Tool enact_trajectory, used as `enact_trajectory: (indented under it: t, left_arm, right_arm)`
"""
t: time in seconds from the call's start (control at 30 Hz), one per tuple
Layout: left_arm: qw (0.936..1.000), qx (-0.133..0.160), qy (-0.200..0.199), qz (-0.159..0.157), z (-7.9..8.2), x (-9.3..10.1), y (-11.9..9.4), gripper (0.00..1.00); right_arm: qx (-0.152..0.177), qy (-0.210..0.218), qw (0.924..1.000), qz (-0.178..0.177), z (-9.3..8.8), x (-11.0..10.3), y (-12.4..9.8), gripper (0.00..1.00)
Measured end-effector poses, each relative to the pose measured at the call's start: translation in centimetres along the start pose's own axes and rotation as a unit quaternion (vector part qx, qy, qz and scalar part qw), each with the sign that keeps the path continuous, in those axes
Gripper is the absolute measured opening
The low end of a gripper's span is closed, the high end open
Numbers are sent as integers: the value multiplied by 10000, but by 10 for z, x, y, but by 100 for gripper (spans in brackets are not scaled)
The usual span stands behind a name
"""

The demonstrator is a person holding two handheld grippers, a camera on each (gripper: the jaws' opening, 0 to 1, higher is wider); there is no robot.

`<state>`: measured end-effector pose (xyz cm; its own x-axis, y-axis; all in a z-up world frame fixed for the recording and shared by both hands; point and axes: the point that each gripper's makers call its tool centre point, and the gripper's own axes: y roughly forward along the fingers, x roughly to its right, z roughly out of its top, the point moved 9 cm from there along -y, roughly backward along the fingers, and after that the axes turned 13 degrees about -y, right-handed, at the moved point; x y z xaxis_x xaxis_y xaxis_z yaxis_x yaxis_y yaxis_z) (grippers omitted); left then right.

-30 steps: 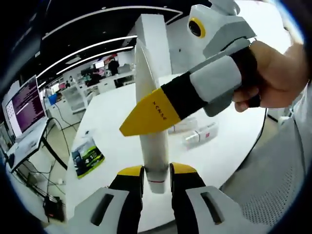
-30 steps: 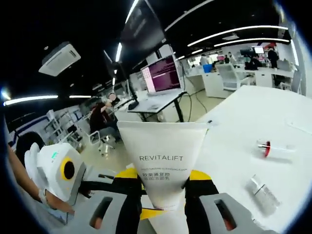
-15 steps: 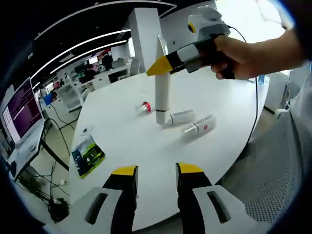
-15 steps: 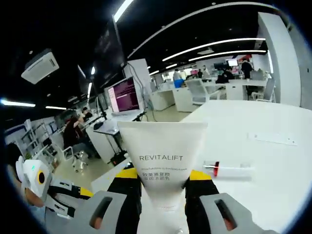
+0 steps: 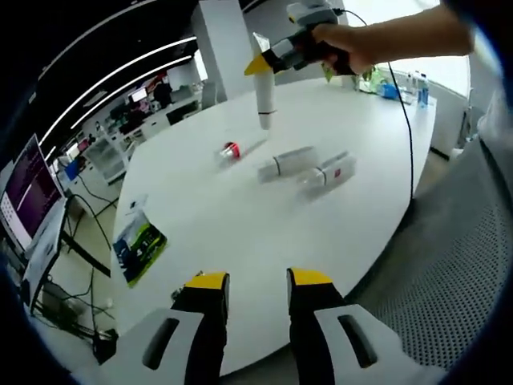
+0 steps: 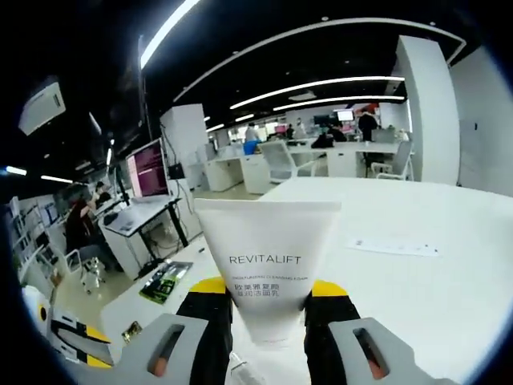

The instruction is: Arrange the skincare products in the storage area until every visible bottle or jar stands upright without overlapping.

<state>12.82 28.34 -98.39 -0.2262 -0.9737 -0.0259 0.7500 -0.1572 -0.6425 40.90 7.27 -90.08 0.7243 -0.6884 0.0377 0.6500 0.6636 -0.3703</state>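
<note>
- The white REVITALIFT tube [image 6: 267,269] is being held clamped in the right claw [image 6: 268,290], crimped end up and cap end down, above the white table [image 5: 240,233] toward its far edge.
- In the left gripper view the same tube [image 5: 263,80] is hanging upright just over the surface, apart from the lying items.
- The left claw [image 5: 250,281] is being held empty with jaws apart, at the near table edge.
- For a good placement, the tube is best lowered straight down until the cap sits flat, then released slowly; the narrow cap base is judged likely to tip if let go while tilted.
- Bare surface should be chosen, well apart from the red-capped item [image 5: 230,150] and the two bottles [image 5: 307,167] lying on their sides mid-table.
- Those lying items are judged not yet done.
- A green pamphlet [image 5: 138,247] is lying near the left table edge.
- The surface is round, white, smooth.
- An open office is showing beyond: desks, a monitor [image 6: 151,158], ceiling light strips.
</note>
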Motion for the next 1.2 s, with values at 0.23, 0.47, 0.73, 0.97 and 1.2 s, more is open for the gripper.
enact_trajectory:
  t: [0.23,0.47,0.73,0.97,1.2]
  left_arm:
    - [10000,-31,31,34,-1,0,0,24]
    - [10000,-28,6,53,-1,-1,0,24]
    - [10000,-43,9,71,-2,-1,1,24]
    - [10000,-30,7,80,-2,-1,1,25]
    - [10000,-46,12,86,-2,-2,1,24]
  right_arm:
    - [-271,48,9978,-610,-11,41,9,27]
    - [-458,44,9926,-1123,-15,74,18,27]
    - [-696,-43,9877,-1400,-19,99,31,28]
    - [-850,83,9847,-1520,-30,113,38,28]
    - [-956,121,9831,-1556,-38,113,40,28]
